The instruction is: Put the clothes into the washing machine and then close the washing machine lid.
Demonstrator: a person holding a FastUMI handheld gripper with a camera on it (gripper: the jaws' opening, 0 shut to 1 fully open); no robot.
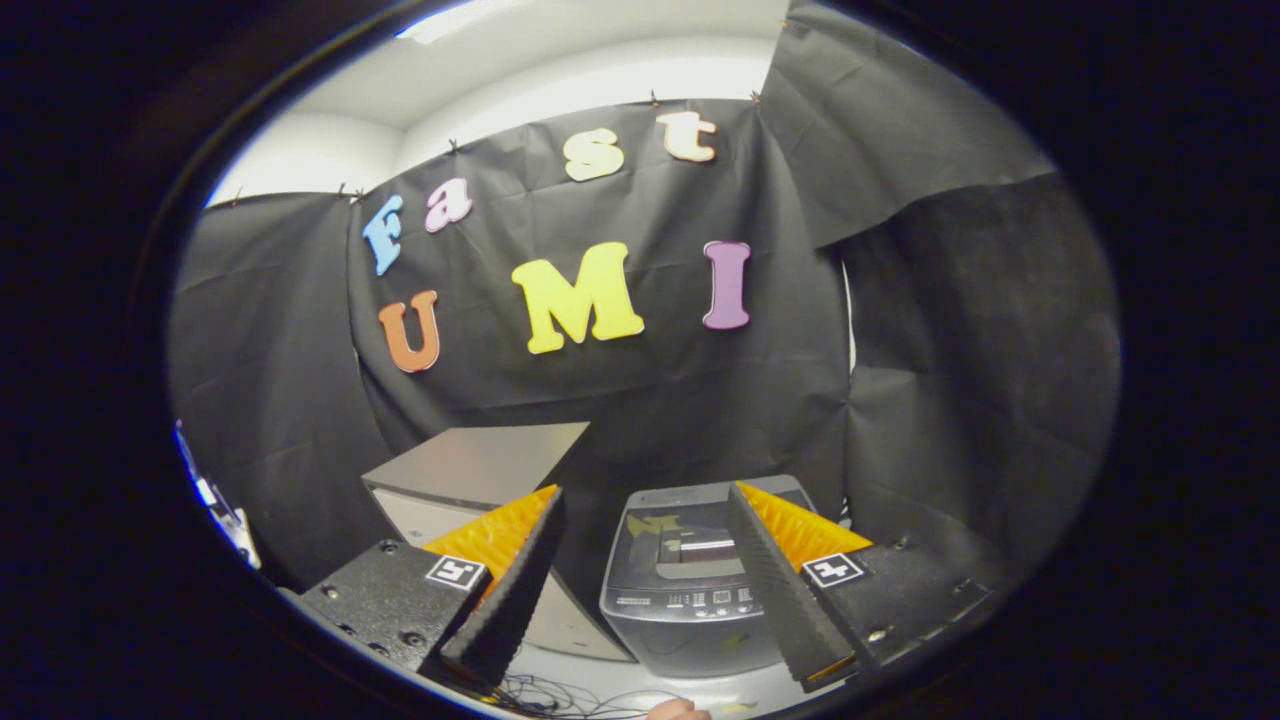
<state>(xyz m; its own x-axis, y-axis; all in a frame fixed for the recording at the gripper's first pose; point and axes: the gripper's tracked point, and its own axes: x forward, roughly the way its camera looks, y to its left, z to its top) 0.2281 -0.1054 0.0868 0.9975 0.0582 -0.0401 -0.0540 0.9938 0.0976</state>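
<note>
A small grey top-loading washing machine (685,590) stands on the floor below, seen between and beyond my two fingers. Its lid (690,540) lies flat and closed, with a button panel along the front edge. My gripper (645,580) hangs high above it, open, with a wide gap and nothing between the fingers. The right finger (775,590) overlaps the machine's right side. I see no clothes here.
A grey-topped white box or cabinet (470,470) stands to the left of the washer, partly behind the left finger. Thin cables (560,695) lie on the pale floor in front. A fingertip of a person (675,710) shows below the washer. Black cloth walls surround the booth.
</note>
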